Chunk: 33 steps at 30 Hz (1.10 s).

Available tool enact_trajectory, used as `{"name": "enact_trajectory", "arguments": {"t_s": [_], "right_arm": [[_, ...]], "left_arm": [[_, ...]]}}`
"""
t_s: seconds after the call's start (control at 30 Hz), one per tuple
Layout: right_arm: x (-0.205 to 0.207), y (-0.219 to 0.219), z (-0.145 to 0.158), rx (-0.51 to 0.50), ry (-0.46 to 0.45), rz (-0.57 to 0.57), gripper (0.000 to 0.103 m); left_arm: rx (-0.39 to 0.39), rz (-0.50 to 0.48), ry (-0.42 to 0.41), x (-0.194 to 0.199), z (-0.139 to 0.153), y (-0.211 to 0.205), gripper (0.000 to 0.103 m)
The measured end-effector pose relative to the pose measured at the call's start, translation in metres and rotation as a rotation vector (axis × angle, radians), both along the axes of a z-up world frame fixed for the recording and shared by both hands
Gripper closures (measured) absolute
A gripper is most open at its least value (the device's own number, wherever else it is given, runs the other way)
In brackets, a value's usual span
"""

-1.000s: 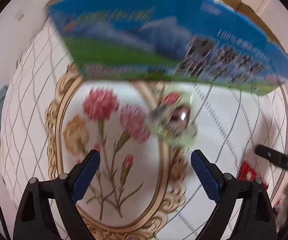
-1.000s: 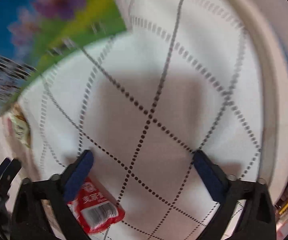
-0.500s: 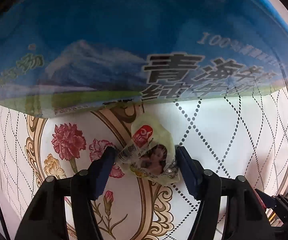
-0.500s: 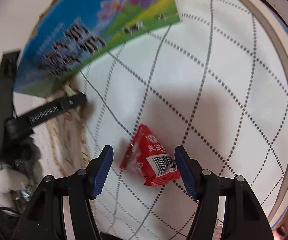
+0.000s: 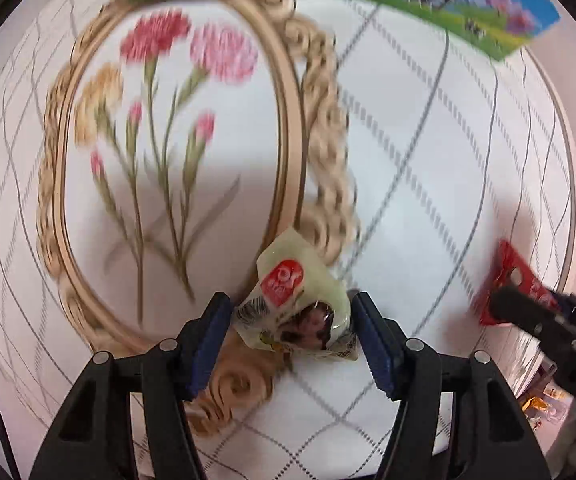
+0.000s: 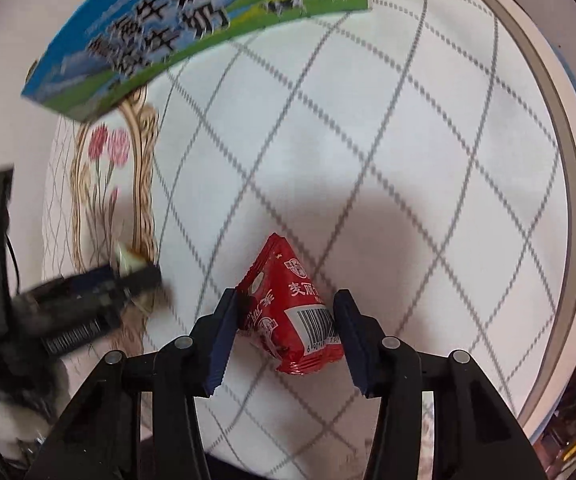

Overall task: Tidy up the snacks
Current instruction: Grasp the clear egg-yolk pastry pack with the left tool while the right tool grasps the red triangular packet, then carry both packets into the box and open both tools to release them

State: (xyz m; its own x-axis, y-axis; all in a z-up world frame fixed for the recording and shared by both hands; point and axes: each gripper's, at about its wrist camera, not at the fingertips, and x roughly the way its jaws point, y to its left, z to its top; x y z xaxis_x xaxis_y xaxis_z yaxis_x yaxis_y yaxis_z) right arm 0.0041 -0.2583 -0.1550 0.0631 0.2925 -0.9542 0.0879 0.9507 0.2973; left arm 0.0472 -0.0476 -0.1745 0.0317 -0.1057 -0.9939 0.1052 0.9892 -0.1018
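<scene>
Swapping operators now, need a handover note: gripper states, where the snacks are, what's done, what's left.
Left gripper: shut on the pale green snack packet, over the tablecloth's flower print.
Right gripper: jaws closing around the red snack packet; left pad touches it, right pad looks just short, so the grip is not confirmed.
Blue and green carton: at the far edge of the round table, apparently the destination; its inside is not visible.
Done: both packets are between the jaws.
Left: finish the right grip, carry both packets to the carton, release.
</scene>
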Motion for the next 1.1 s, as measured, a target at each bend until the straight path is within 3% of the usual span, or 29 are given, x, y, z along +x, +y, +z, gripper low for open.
{"name": "enact_trajectory", "arguments": {"t_s": [0.33,0.57,0.93,1.1], "right_arm": [[-0.009,0.003,-0.01,-0.03,0.025,0.011,0.052],[-0.005,0.006,-0.014,-0.042,0.035,0.005,0.051],[0.002,0.015,-0.021,-0.066,0.045,0.01,0.05],[0.001,0.022,-0.015,-0.086,0.012,0.034,0.054]], "left_arm": [[-0.013,0.027,0.005,-0.008,0.006,-0.007,0.041],[-0.01,0.026,0.013,-0.006,-0.021,0.001,0.041],[-0.007,0.022,0.011,-0.002,-0.007,0.0,0.041],[-0.019,0.025,-0.001,-0.006,0.001,0.001,0.043]]}}
